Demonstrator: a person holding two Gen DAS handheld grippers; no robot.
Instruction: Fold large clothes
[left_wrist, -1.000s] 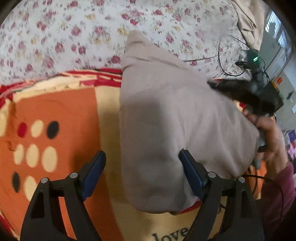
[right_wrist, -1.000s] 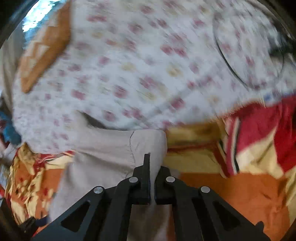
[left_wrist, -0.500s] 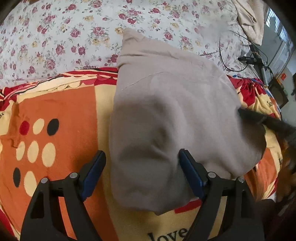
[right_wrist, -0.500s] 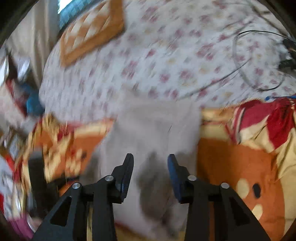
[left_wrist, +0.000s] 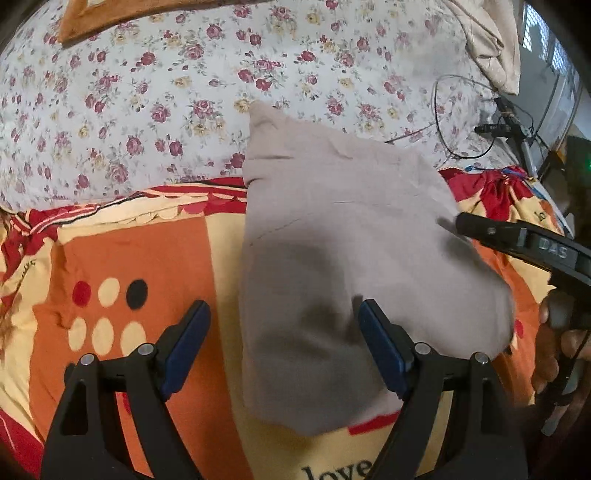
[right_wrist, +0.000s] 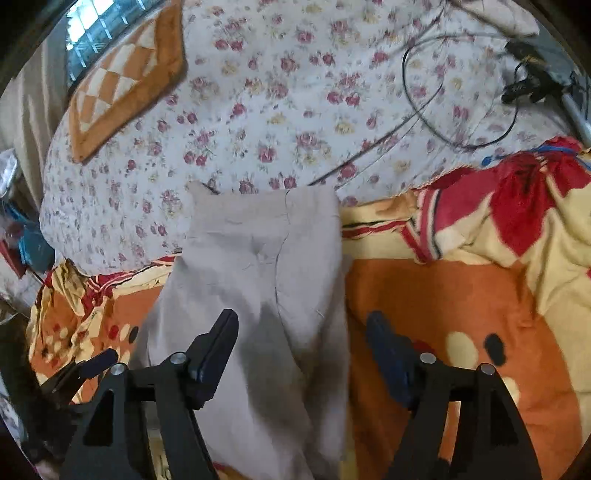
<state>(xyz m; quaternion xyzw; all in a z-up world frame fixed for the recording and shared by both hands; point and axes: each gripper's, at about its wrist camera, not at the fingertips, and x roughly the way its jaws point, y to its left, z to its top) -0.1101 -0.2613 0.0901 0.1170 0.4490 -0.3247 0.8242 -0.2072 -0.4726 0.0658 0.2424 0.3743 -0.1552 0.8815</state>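
A beige-grey garment (left_wrist: 332, 240) lies folded on an orange, yellow and red blanket (left_wrist: 147, 251), its far end reaching onto a floral sheet (left_wrist: 184, 92). My left gripper (left_wrist: 282, 317) hovers open above the garment's near left edge, and nothing is pinched between its blue pads. In the right wrist view the same garment (right_wrist: 266, 258) lies flat under my right gripper (right_wrist: 303, 325). That gripper's jaws are opening, and the cloth is below them, not held. From the right edge of the left wrist view, the right gripper's black finger (left_wrist: 491, 232) reaches over the garment.
A black cable (right_wrist: 406, 85) loops on the floral sheet (right_wrist: 295, 92) at the far right, near a dark device (right_wrist: 528, 85). An orange checkered cushion (right_wrist: 125, 85) lies far left. The blanket (right_wrist: 443, 295) bunches at the right. A hand (left_wrist: 554, 332) holds the right gripper.
My right gripper was shut on the garment's edge. It has let go, opened and drawn back, and the cloth now lies flat. The left gripper stayed open and rose slightly.
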